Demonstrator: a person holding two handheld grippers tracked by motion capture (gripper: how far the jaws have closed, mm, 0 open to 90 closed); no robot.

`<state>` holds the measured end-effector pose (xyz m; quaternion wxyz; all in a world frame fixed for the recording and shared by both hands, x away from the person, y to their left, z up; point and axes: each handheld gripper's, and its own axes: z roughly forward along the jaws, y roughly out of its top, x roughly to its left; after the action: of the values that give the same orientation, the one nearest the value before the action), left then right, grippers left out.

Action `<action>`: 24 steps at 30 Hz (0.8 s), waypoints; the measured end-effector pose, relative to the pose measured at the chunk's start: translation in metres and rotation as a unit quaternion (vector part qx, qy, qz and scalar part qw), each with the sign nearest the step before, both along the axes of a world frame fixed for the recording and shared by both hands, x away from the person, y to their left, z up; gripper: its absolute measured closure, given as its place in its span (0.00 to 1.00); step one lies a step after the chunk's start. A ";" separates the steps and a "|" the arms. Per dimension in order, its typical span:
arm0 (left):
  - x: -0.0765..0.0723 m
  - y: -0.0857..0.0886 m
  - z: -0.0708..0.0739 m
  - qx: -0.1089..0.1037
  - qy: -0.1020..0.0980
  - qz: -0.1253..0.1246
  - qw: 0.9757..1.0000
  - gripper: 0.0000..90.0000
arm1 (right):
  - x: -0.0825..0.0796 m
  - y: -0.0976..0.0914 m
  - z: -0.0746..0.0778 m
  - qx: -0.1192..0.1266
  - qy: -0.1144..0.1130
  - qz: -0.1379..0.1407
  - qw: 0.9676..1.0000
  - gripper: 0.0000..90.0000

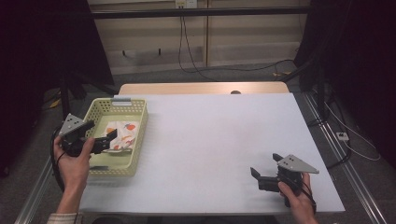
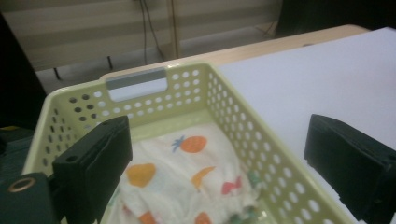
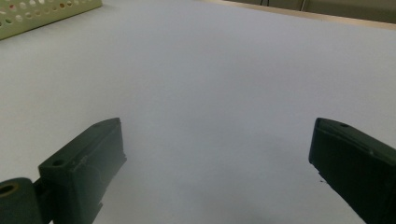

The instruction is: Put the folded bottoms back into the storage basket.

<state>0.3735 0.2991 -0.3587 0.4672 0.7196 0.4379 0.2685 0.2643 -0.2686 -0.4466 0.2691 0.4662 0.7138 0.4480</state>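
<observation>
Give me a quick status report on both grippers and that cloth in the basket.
Left gripper open, poised over the basket. Right gripper open, empty, low over the white table. Fruit-print cloth bunched in the basket, not gripped. Nothing in the way.

A: Basket looks like moulded plastic, pale yellow-green, perforated walls, slight sheen. Grey insert at the handle slot, matt.

B: And what's in it?

A: Cloth, soft white woven fabric with a printed fruit pattern, crumpled, matt.

B: Table top?

A: White sheet, smooth, matt, looks like foam board or coated paper, can't tell which. Light wood edge at the far side, satin.

B: Grippers?

A: Left gripper and right gripper: black matt plastic jaws, grey flat plates on top.
</observation>
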 end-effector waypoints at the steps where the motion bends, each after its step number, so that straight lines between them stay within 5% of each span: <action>1: -0.002 -0.001 0.001 -0.003 0.000 0.000 1.000 0.09 | 0.000 0.000 0.000 0.000 0.001 -0.001 1.000 0.03; 5: -0.011 -0.008 0.004 -0.001 0.000 -0.003 1.000 0.07 | 0.000 0.000 0.000 0.000 0.000 -0.001 1.000 0.03; 8: -0.015 -0.013 0.005 -0.018 0.004 -0.020 1.000 0.06 | 0.000 0.000 0.000 -0.001 0.000 0.000 1.000 0.03; 11: -0.018 -0.018 0.005 0.004 0.001 -0.019 1.000 0.06 | 0.000 0.000 0.000 -0.001 -0.001 0.001 1.000 0.03; 24: -0.026 -0.034 -0.003 0.024 0.008 -0.047 0.999 0.06 | 0.000 0.000 0.000 -0.001 0.001 0.001 1.000 0.04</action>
<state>0.3479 0.2647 -0.3618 0.4584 0.7524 0.4008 0.2512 0.2645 -0.2683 -0.4468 0.2684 0.4657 0.7148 0.4474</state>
